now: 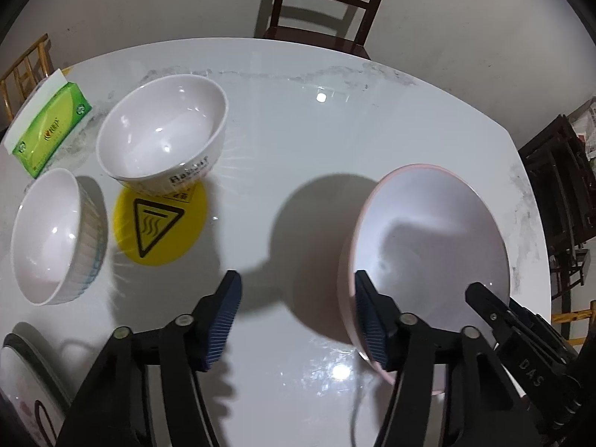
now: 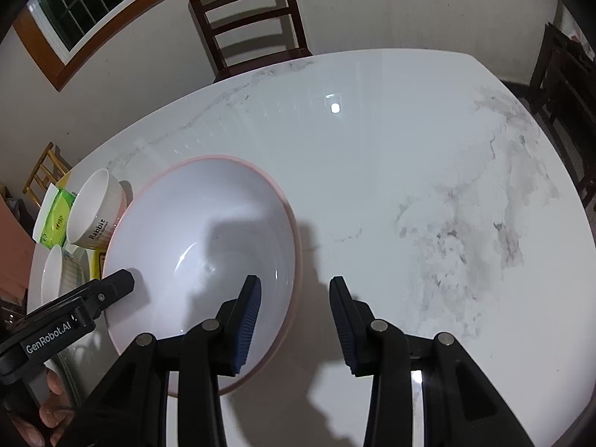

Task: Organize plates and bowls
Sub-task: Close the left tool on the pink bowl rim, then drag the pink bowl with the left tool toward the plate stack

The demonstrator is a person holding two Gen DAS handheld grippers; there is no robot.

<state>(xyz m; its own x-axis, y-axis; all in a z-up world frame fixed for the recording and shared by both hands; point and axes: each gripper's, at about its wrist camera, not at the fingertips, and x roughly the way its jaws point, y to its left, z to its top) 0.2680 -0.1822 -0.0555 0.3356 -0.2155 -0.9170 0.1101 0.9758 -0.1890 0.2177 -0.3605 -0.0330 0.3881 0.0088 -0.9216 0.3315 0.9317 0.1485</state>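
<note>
A large pink-rimmed bowl (image 1: 428, 246) with a white inside stands on the white marble table (image 1: 335, 141). My left gripper (image 1: 296, 316) is open. Its right finger (image 1: 368, 324) is inside the bowl's near-left rim and its left finger (image 1: 223, 320) is well outside, so neither pad presses. In the right wrist view my right gripper (image 2: 294, 320) straddles the opposite rim of the pink bowl (image 2: 193, 253), one finger (image 2: 247, 320) inside and the other outside, with gaps on both sides. A white "Rabbit" bowl (image 1: 164, 130) and a ribbed white bowl (image 1: 56, 234) stand at the left.
A yellow round hot-surface mat (image 1: 160, 231) lies partly under the Rabbit bowl. A green tissue pack (image 1: 48, 126) sits at the table's left edge and a plate (image 1: 22, 391) at the near left. A dark wooden chair (image 1: 324, 3) stands behind the table. A hand (image 2: 52, 409) holds the left gripper.
</note>
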